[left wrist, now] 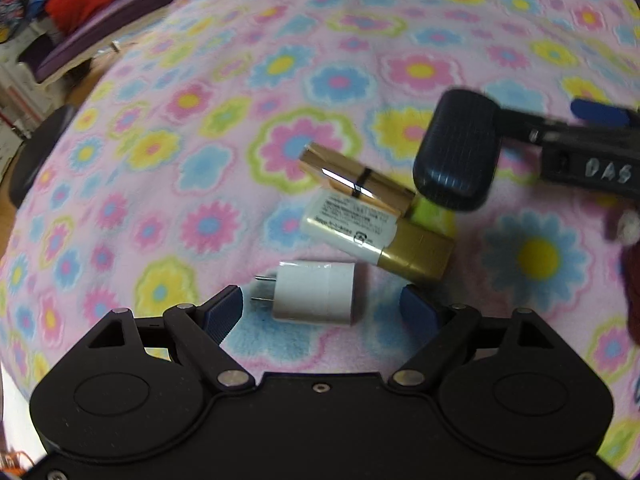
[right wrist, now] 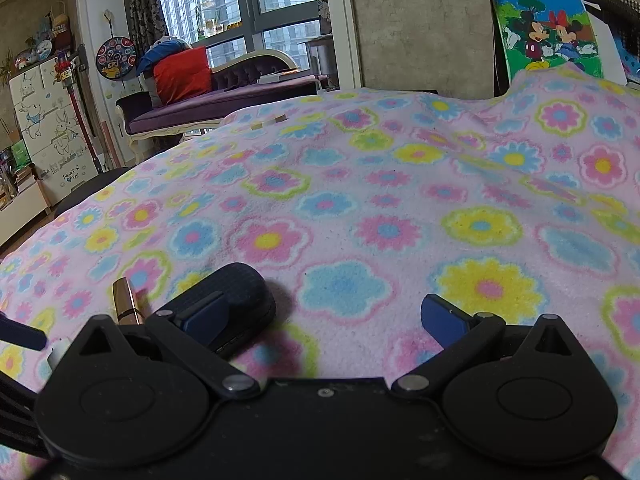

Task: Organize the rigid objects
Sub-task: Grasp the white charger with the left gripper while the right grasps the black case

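Left wrist view: the left gripper (left wrist: 322, 306) hangs wide open over a flowered fleece blanket (left wrist: 200, 140), holding nothing. A white plug adapter (left wrist: 316, 294) lies between its blue fingers (left wrist: 224, 312). Just beyond lie a white and gold tube (left wrist: 376, 240) and a rose-gold lipstick (left wrist: 356, 180). A dark blue case (left wrist: 456, 148) sits right of them.

Right wrist view: the right gripper (right wrist: 324, 316) is spread wide and empty. The dark case (right wrist: 240, 300) lies behind its left finger (right wrist: 204, 316); whether they touch, I cannot tell.
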Demonstrator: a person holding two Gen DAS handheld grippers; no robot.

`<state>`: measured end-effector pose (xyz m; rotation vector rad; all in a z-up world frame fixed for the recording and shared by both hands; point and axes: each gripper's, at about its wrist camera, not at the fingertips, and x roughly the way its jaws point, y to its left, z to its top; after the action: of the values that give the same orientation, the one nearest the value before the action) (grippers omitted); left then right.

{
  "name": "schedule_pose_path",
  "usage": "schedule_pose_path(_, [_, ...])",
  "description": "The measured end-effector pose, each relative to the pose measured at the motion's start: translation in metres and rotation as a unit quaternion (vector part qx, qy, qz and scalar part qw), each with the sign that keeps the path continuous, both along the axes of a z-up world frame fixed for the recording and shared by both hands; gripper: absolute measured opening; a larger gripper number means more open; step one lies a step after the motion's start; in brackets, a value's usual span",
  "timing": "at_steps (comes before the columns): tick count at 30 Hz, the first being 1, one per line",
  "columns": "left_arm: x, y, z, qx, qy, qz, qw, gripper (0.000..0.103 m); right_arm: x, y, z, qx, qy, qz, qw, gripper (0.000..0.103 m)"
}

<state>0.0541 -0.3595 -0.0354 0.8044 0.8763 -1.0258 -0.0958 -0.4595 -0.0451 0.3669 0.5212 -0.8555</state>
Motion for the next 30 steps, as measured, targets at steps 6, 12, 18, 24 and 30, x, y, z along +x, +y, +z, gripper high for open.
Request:
schedule_pose_path(6, [0.015, 0.001, 0.002, -0.027, 0.065, 0.008, 0.9975, 0.067, 0.001, 0.002, -0.002, -0.008, -0.004, -0.003, 1.000, 0.103])
schedule_pose_path(12, [0.003, 0.012, 0.005, -0.039, 0.078, 0.115, 0.9895, 0.054, -0.002, 0.000, -0.004, -0.006, -0.023, -0.003, 1.000, 0.103])
schedule_pose_path(18, [-0.018, 0.054, 0.017, -0.022, 0.120, 0.233, 0.9648, 0.054, -0.011, -0.004, -0.007, -0.003, -0.074, 0.011, 0.997, 0.103])
schedule_pose_path(24, [-0.031, 0.105, 0.043, -0.008, 0.097, 0.292, 0.9516, 0.054, -0.007, -0.001, -0.008, -0.005, -0.079, 0.032, 0.996, 0.103])
schedule_pose_path(30, [-0.030, 0.145, 0.066, 0.004, 0.077, 0.312, 0.9470, 0.054, -0.005, -0.008, -0.008, 0.023, -0.071, 0.020, 0.997, 0.103])
